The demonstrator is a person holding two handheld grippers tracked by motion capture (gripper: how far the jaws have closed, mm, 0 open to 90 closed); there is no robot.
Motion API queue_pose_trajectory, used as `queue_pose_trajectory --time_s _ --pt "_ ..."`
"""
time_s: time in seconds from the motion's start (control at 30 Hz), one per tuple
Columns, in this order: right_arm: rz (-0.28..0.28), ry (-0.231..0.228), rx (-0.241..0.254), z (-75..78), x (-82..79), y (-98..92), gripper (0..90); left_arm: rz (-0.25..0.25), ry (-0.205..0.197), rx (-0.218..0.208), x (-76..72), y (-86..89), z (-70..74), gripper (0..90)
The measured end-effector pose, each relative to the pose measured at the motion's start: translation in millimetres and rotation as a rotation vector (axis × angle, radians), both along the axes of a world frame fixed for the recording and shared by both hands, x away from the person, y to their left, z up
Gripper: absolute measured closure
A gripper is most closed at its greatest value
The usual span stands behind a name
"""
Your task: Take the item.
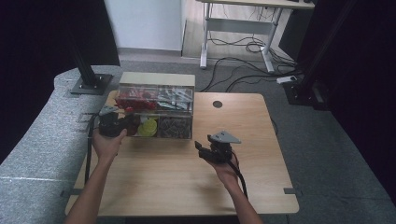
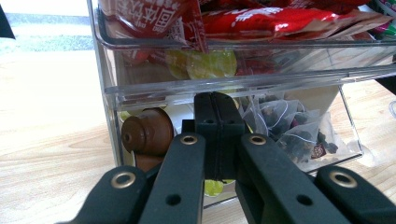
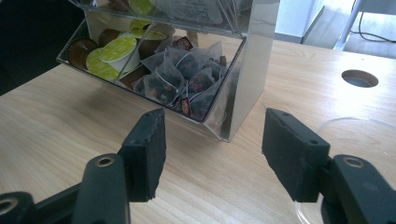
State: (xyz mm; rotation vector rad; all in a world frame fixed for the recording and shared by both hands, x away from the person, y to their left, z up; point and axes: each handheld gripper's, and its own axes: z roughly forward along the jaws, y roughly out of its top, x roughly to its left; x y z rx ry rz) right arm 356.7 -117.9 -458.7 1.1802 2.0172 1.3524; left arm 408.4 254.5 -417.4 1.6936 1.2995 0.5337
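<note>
At a wooden table (image 1: 187, 186), the left gripper (image 2: 218, 140) sits w/ jaws pressed flat together, nothing between them, tips at the front of a clear organizer (image 1: 156, 88) holding capsules (image 3: 109, 53) & tea bags (image 3: 182, 74). The right gripper (image 3: 212, 149), jaws apart & empty, hangs over bare wood near the organizer's corner.

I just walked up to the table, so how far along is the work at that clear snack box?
Done: the clear organizer's lower bin is tilted open. In hand: the left gripper is shut at the bin's front edge. Left: the right gripper, jaws apart and empty, has taken no tea bag or capsule.
</note>
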Motion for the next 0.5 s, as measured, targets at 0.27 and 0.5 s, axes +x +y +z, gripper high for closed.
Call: queue_pose_trajectory --time_s 0.27,0.5 --pt "0.010 0.010 0.024 -2.2 9.8 5.1 44.9 -0.003 0.003 0.003 0.2 -0.9 0.4 90.0" --pt "0.041 0.012 0.010 -0.8 14.0 17.1 48.0 -0.004 0.001 0.003 -0.6 -0.9 1.1 89.9"
